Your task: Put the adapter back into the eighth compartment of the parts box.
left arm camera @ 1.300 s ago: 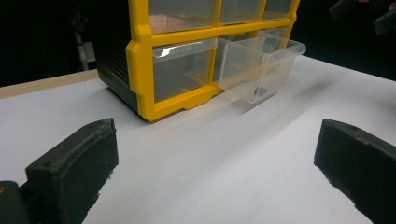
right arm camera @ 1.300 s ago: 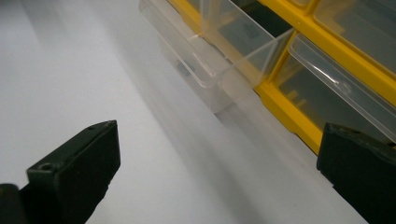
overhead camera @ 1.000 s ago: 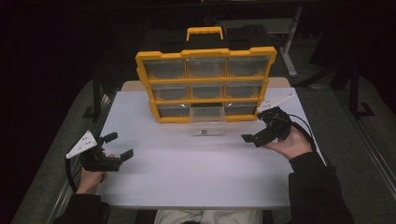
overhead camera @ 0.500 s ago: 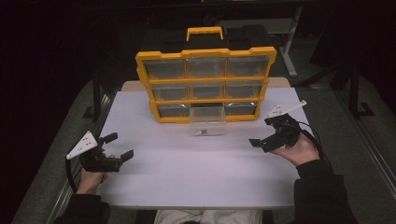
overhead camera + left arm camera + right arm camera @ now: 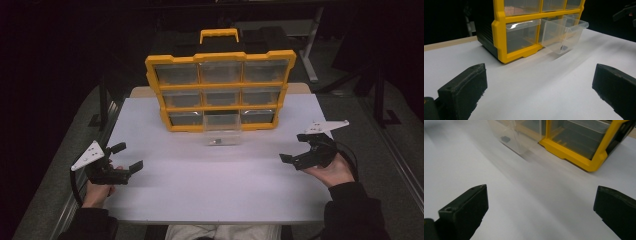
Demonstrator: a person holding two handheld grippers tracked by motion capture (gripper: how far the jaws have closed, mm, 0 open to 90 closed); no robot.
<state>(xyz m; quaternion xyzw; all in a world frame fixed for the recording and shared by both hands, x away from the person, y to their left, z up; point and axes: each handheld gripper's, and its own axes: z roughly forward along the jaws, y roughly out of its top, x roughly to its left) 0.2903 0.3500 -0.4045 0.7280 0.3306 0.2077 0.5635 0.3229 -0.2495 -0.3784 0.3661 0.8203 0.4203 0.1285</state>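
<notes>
The plastic drawer organiser [image 5: 220, 90] has a bright yellow frame and handle around a black body. Its pulled-out clear plastic drawer [image 5: 222, 127] (holding one small dark piece [image 5: 216, 142]) is colourless. The tabletop [image 5: 210, 185] is plain white. Each hand-held gripper is black: left [image 5: 123, 157], right [image 5: 296, 148].

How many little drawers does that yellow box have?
9, in three rows of three in the yellow organizer. Eight are pushed in; the bottom-middle drawer is pulled out over the table.
</notes>
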